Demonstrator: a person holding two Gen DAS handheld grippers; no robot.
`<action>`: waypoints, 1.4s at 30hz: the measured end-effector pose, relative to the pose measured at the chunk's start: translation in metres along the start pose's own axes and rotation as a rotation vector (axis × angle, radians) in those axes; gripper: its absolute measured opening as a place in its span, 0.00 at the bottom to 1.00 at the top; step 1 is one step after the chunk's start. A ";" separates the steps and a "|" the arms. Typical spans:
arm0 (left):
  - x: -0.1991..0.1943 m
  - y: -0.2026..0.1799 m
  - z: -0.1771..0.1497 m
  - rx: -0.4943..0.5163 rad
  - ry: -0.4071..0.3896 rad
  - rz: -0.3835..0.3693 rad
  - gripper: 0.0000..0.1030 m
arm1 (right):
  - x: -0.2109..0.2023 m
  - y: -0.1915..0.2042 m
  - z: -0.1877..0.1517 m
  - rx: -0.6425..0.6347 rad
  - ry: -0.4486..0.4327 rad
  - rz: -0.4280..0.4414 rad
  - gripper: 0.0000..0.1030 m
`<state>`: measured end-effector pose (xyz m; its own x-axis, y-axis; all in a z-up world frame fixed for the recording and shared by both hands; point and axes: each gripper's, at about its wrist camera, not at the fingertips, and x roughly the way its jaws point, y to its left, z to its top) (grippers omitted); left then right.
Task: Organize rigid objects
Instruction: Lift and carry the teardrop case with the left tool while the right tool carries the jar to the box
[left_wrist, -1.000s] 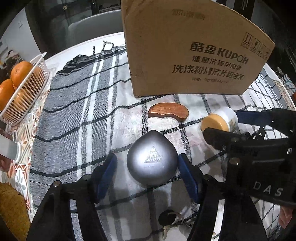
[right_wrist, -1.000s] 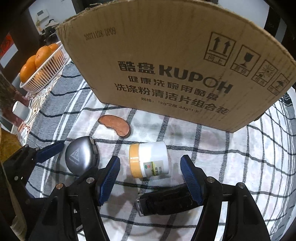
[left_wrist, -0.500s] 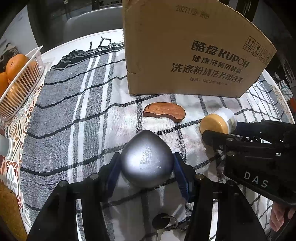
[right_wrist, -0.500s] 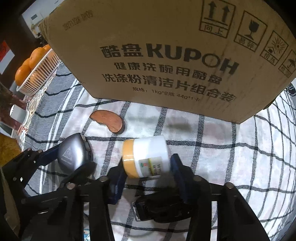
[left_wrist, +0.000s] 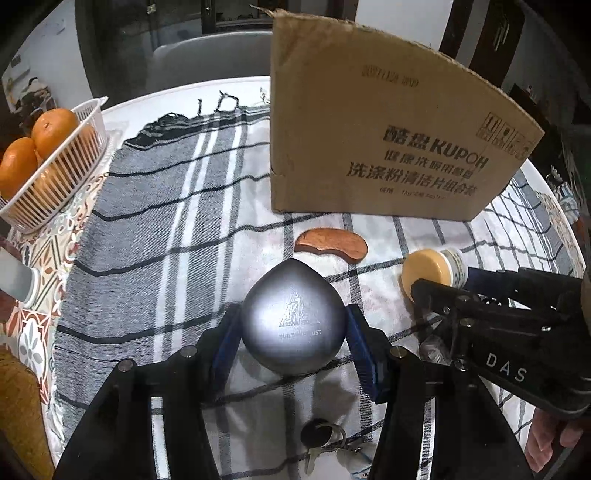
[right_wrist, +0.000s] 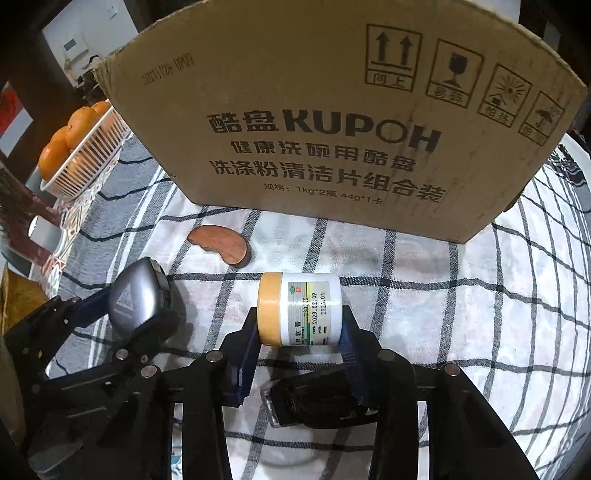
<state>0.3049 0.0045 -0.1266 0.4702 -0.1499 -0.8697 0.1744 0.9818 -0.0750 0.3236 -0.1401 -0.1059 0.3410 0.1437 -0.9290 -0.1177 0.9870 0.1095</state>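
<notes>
On the checked cloth (left_wrist: 184, 229), left gripper (left_wrist: 293, 347) clamps the grey case (left_wrist: 293, 321); right gripper (right_wrist: 299, 332) has just closed on the jar (right_wrist: 299, 314).

On the checked cloth (left_wrist: 155, 229) sit one cardboard box (left_wrist: 369, 147), one wooden piece (left_wrist: 332, 245), one grey teardrop case (left_wrist: 293, 321), one yellow-lidded jar (right_wrist: 299, 314), one key bunch (left_wrist: 325, 441), one white basket (left_wrist: 66, 170) holding at least three oranges (left_wrist: 53, 127).
</notes>
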 end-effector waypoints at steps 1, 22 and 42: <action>-0.002 0.001 0.000 -0.004 -0.004 0.002 0.54 | -0.002 -0.001 -0.001 0.000 -0.002 -0.001 0.40; -0.059 -0.009 0.014 -0.015 -0.126 0.003 0.54 | -0.068 -0.012 -0.006 0.028 -0.140 -0.001 0.40; -0.120 -0.034 0.057 0.031 -0.272 -0.017 0.54 | -0.141 -0.027 0.008 0.075 -0.312 -0.009 0.40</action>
<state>0.2917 -0.0171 0.0078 0.6813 -0.1964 -0.7051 0.2091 0.9754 -0.0697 0.2863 -0.1867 0.0247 0.6123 0.1387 -0.7783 -0.0486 0.9892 0.1380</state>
